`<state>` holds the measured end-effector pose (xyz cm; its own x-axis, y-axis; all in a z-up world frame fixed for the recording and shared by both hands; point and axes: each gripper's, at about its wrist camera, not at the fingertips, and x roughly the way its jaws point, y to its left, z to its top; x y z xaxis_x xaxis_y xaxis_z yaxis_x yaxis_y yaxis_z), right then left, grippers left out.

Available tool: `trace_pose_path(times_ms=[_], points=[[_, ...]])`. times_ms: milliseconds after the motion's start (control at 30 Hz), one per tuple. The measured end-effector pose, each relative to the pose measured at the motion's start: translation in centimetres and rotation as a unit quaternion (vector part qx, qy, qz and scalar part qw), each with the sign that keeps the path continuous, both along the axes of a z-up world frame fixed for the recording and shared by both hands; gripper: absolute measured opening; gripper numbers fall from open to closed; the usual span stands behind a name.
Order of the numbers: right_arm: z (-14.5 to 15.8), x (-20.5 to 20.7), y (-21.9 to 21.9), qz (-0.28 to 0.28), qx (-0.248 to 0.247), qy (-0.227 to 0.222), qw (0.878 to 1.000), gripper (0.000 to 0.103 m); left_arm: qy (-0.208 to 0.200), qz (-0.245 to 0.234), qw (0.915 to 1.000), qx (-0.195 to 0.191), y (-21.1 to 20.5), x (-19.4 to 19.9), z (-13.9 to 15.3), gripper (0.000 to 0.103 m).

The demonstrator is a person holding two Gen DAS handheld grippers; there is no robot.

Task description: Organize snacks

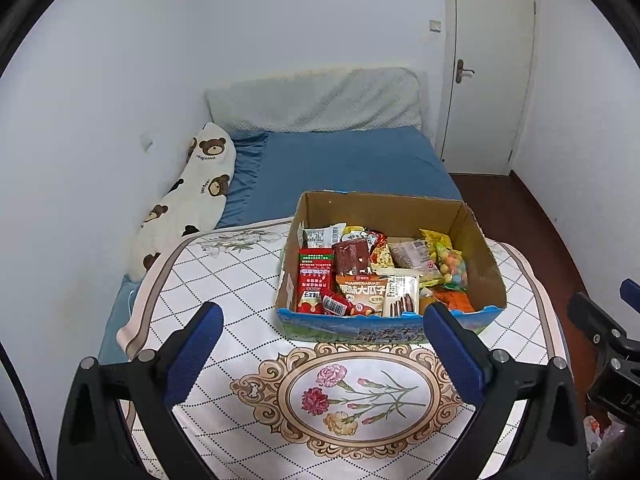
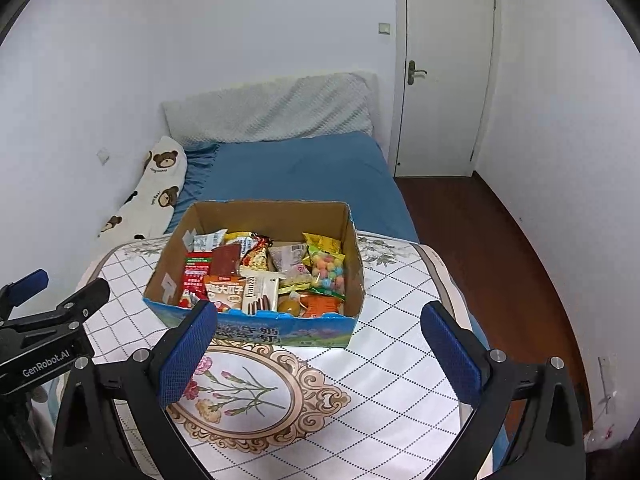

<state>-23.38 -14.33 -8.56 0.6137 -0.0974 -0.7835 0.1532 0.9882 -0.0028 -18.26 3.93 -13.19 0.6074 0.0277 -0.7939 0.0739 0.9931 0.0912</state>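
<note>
On the floral tablecloth [image 1: 248, 280] sits the snack box [image 1: 486, 264], packets heaped inside; both the left gripper [image 1: 322, 354] and right gripper [image 2: 318, 354] hover spread wide, empty (approach one top packet squarely, I'd judge).

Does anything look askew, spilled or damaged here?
Nothing has spilled. The cardboard box has a ragged, torn top edge, and the snack packets inside lie jumbled at mixed angles. Both grippers stand open and empty.
</note>
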Motion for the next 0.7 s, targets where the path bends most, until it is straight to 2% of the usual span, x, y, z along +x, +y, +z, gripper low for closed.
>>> trace_pose_path(times_ms=[267,700], points=[[-2.2,1.6,-0.4,-0.01,-0.001,0.018,1.0,0.103,0.022,-0.002,0.9997,0.008,-0.6,1.2,-2.1,0.102],[-2.5,2.0,-0.8,-0.013,0.001,0.019,1.0,0.103,0.025,-0.005,0.9997,0.003,-0.9,1.4,-2.1,0.102]])
